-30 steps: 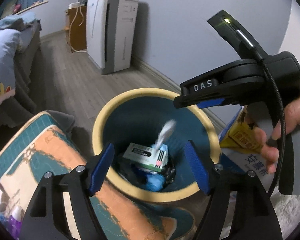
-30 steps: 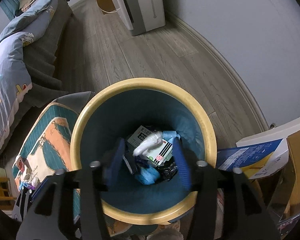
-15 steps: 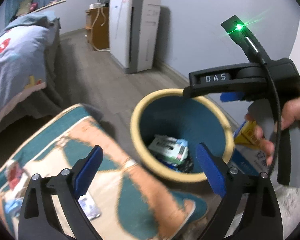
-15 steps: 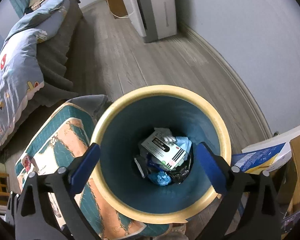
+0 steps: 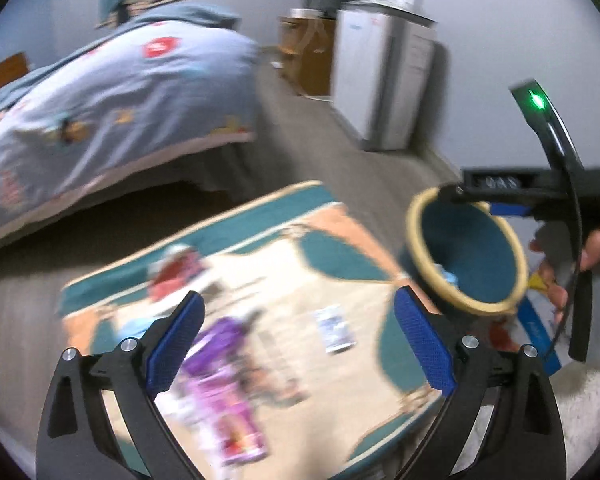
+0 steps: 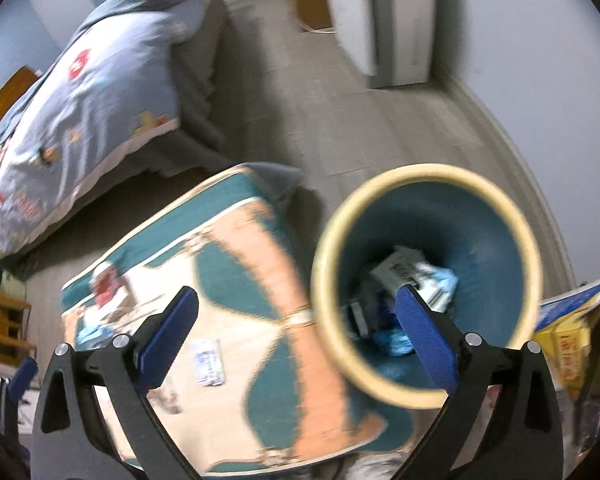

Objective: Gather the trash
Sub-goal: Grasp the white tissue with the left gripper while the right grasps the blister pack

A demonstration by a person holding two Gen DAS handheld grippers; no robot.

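Note:
A blue trash bin with a cream rim (image 6: pixel 420 184) stands on the floor beside a patterned table; it also shows in the left wrist view (image 5: pixel 416 216). Inside lie a white box (image 6: pixel 402 268) and blue scraps (image 6: pixel 394 340). On the patterned tabletop (image 5: pixel 276 280) lie a small white packet (image 5: pixel 334 328), also in the right wrist view (image 6: pixel 208 362), and a purple wrapper (image 5: pixel 224 384). My left gripper (image 5: pixel 298 340) is open and empty above the tabletop. My right gripper (image 6: pixel 298 338) is open and empty, straddling the bin's left rim; its body (image 5: pixel 540 196) hangs over the bin.
A bed with a blue cartoon quilt (image 5: pixel 112 80) fills the left. A white appliance (image 5: pixel 384 76) and a wooden cabinet (image 5: pixel 308 52) stand at the far wall. Yellow and blue cartons (image 6: pixel 568 332) sit right of the bin. Grey wood floor (image 6: pixel 340 112) lies between.
Both grippers have swung left, away from the bin and over the patterned table. The right gripper opened wide after the white trash dropped into the bin. The views are motion-blurred.

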